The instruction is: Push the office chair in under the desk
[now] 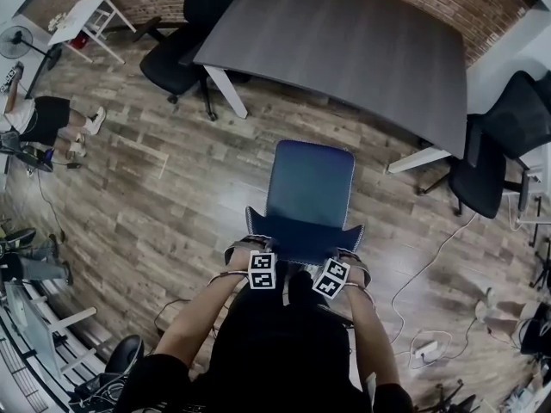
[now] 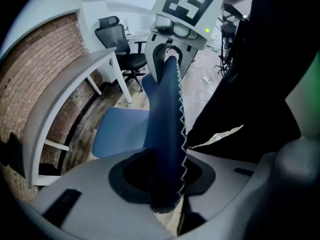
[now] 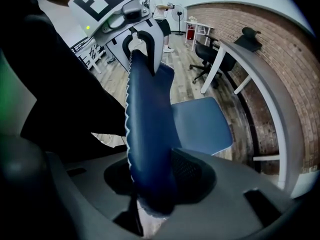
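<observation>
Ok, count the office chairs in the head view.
3: the blue chair mid-floor before the desk; a black chair at the desk's upper-left corner; a second black chair at its right end. More may be hidden.

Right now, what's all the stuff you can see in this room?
Blue chair: one, blue, mid floor, short of the desk.
Desk: one, grey top with white legs, by the brick wall.
Black chairs: two, black, one at the desk's left end, one at its right end.
Small table: one, white, far left corner.
Fan: one, black, beside the small table.
Power strip: one, white, on the floor at the right.
Person: one, black shorts, left edge.
Left gripper: one, grey, shut on the blue chair's back.
Right gripper: one, grey, also shut on it.
</observation>
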`<state>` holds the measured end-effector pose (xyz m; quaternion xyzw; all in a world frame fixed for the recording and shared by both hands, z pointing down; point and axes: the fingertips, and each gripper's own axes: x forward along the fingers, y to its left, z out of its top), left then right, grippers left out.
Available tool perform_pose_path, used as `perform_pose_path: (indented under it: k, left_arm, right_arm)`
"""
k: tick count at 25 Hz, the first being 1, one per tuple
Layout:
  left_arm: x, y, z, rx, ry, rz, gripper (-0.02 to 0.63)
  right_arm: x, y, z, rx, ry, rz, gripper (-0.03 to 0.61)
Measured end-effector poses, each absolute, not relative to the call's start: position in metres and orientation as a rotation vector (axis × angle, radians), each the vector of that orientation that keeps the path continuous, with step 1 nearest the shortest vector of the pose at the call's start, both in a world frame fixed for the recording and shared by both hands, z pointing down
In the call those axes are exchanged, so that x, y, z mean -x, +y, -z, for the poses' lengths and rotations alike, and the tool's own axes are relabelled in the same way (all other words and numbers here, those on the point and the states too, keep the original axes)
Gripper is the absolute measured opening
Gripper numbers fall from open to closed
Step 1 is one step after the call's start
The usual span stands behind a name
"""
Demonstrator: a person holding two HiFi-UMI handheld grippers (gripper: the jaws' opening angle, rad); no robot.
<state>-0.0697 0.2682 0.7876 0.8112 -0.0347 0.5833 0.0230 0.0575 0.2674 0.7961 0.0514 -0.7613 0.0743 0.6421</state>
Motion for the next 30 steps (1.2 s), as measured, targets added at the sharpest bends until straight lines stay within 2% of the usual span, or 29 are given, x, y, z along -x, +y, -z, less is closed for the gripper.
perform_pose_path:
  k: [14, 30]
  left_arm:
    - [0.079, 0.251, -0.79, -2.565, -0.033, -1.825, 0.095]
    - [0.094, 0.178, -0.788, -2.595, 0.06, -1.836, 0.101]
  right_arm:
    - [-0.047, 0.253, -0.798, -0.156, -1.719, -0.167, 0.109]
    - [-0.032, 0.19, -0.796, -0.236, -1.703, -0.204, 0.096]
